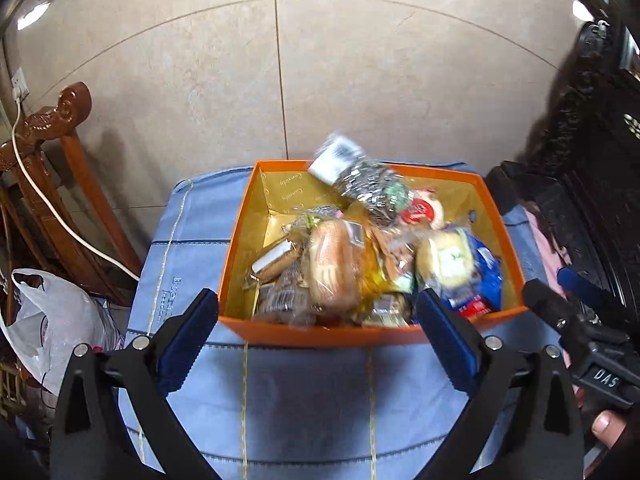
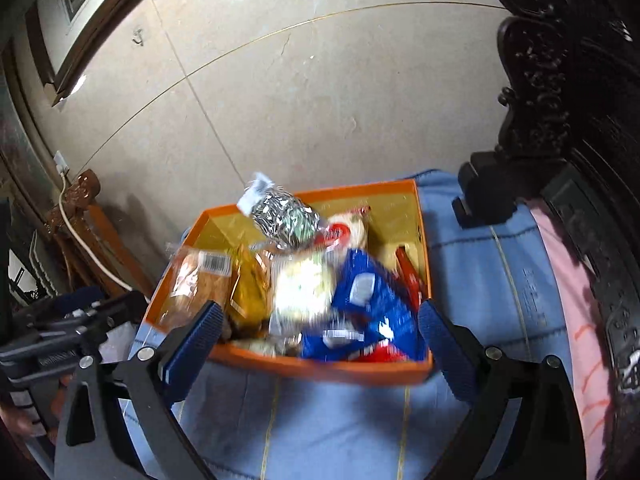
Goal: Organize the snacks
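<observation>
An orange box [image 1: 372,332] with a gold lining sits on a blue cloth [image 1: 304,400] that covers a raised surface, close to a beige tiled wall [image 1: 340,80]. The box is heaped with wrapped snacks: a bread roll in clear wrap [image 1: 332,264] toward the left, a blue packet [image 2: 372,304] near the front right corner, a pale round bun [image 1: 444,260] beside it, a gold wrapper [image 2: 248,284] between the roll and the bun, and a red-labelled bun [image 1: 424,210] farther back. A silver foil packet [image 1: 368,184] with a white label lies on top of the pile at the far side, its end sticking up above the back rim; it looks blurred. The left gripper [image 1: 318,304] is above the near edge of the box with its jaws spread wide, one blue pad just outside the left front corner and the other over the front wall, and nothing is between them. The right gripper [image 2: 320,316] is also spread wide over the front of the box, its pads either side of the blue packet and the pale bun without pressing on them. In the left wrist view the right gripper shows at the right edge with a fingertip of the person's hand [image 1: 604,424] under it. A carved wooden chair [image 1: 60,128] with a white cable [image 1: 48,208] draped over it stands to the left, next to a white plastic bag [image 1: 52,320], and dark carved furniture [image 2: 560,120] rises on the right.
</observation>
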Available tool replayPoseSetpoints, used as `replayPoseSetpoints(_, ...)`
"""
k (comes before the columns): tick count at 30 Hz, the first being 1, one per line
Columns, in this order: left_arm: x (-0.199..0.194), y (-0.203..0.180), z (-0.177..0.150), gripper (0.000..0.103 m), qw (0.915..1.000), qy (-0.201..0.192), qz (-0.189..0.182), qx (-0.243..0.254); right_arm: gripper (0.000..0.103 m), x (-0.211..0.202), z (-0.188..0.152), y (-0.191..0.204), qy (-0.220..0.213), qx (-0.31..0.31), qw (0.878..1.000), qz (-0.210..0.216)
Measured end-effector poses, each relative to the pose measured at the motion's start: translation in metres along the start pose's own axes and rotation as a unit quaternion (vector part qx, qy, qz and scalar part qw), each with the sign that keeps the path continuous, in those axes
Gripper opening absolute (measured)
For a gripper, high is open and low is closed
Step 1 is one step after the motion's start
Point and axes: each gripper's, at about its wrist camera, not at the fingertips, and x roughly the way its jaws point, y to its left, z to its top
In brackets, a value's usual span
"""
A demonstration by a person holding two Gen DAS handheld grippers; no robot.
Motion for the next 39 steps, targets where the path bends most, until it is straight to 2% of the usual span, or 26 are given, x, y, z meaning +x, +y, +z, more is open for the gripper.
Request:
replayPoseSetpoints(5,-0.017,-0.006,-0.009,0.098,0.9998,-0.006,0.009,0.015,0.099,-0.019,-0.016,0.003,0.008,-0.006,1.000,-0.001)
replayPoseSetpoints(8,-0.025,-0.007,-0.016,0.098,0.9994,-0.004,0.031,0.016,0.099,-0.031,-0.022,0.008,0.007,-0.013,1.000,0.003)
replayPoseSetpoints(13,-0.042,-0.004,-0.026,0.098,0.9999,0.001,0.014,-0.003,0.099,-0.049,-0.027,0.019,0.002,-0.028,1.000,0.008)
replayPoseSetpoints(23,-0.068,-0.008,-0.042,0.098,0.9997,-0.001,0.022,0.005,0.099,-0.074,-0.035,0.029,-0.004,-0.039,0.999,0.010)
replayPoseSetpoints(26,-0.084,-0.009,-0.047,0.098,0.9988,-0.026,0.042,0.001,0.099,-0.080,-0.035,0.032,-0.008,-0.044,0.999,0.011)
replayPoseSetpoints(28,-0.095,-0.010,-0.051,0.098,0.9982,-0.045,0.039,0.000,0.099,-0.084,-0.036,0.035,-0.010,-0.049,0.999,0.012)
replayPoseSetpoints(32,-0.102,-0.008,-0.053,0.098,0.9992,-0.035,0.020,-0.004,0.099,-0.090,-0.037,0.039,-0.011,-0.055,0.998,0.014)
replayPoseSetpoints(39,-0.104,-0.004,-0.052,0.098,0.9993,-0.027,0.026,-0.002,0.099,-0.095,-0.039,0.042,-0.012,-0.060,0.998,0.014)
